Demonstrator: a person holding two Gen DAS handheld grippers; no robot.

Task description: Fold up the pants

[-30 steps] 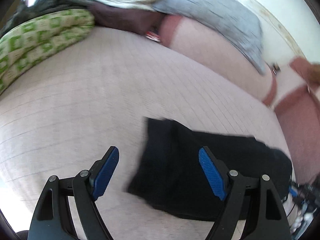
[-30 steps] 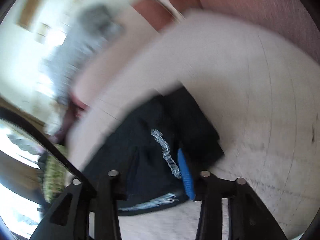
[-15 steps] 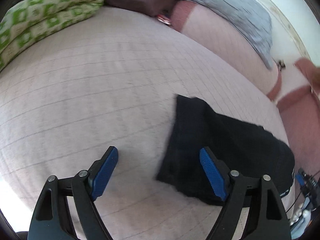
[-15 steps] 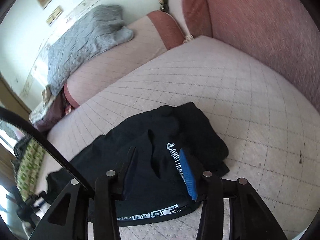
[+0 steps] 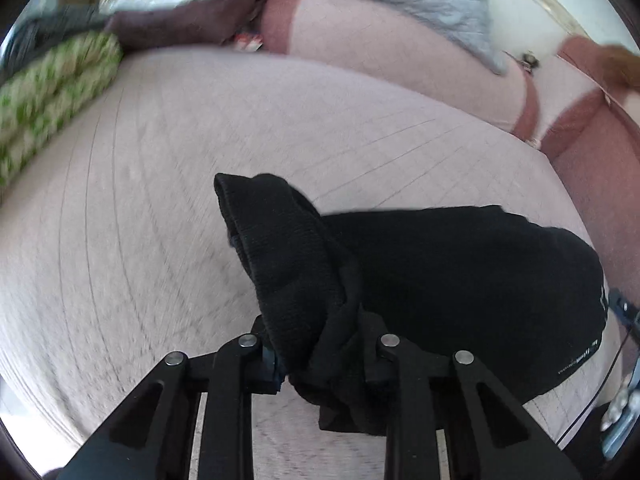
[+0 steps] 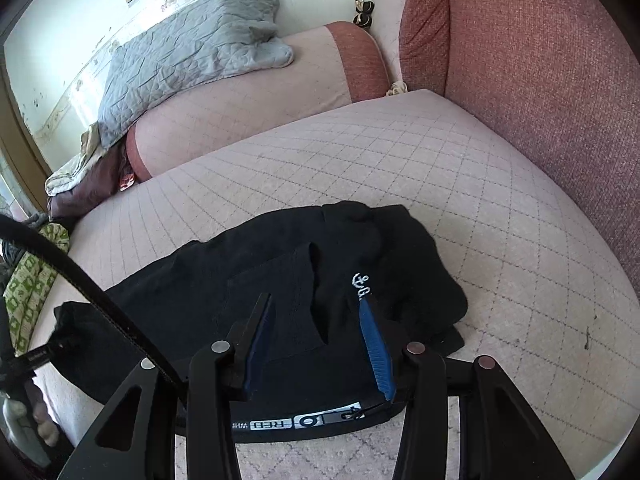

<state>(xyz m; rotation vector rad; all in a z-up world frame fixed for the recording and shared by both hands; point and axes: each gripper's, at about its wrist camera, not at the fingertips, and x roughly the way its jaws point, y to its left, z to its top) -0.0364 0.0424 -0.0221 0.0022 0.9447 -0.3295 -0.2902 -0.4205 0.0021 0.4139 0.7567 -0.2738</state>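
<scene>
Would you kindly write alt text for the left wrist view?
The left hand-held gripper is shut on a bunched cuff of the black pants, which lie on a quilted pink mattress. A green patterned blanket sits at far left.

The ribbed cuff end of the black pants [image 5: 288, 256] was clamped between the fingers of the left gripper [image 5: 320, 356] and bunched upward. The rest of the garment was spread to the right over the quilted pink mattress [image 5: 140, 200]. A green patterned blanket [image 5: 48, 92] was seen blurred at far left.

Pants [image 6: 280, 280] lie on bed [image 6: 400, 168], blanket [image 6: 180, 56] behind.
</scene>
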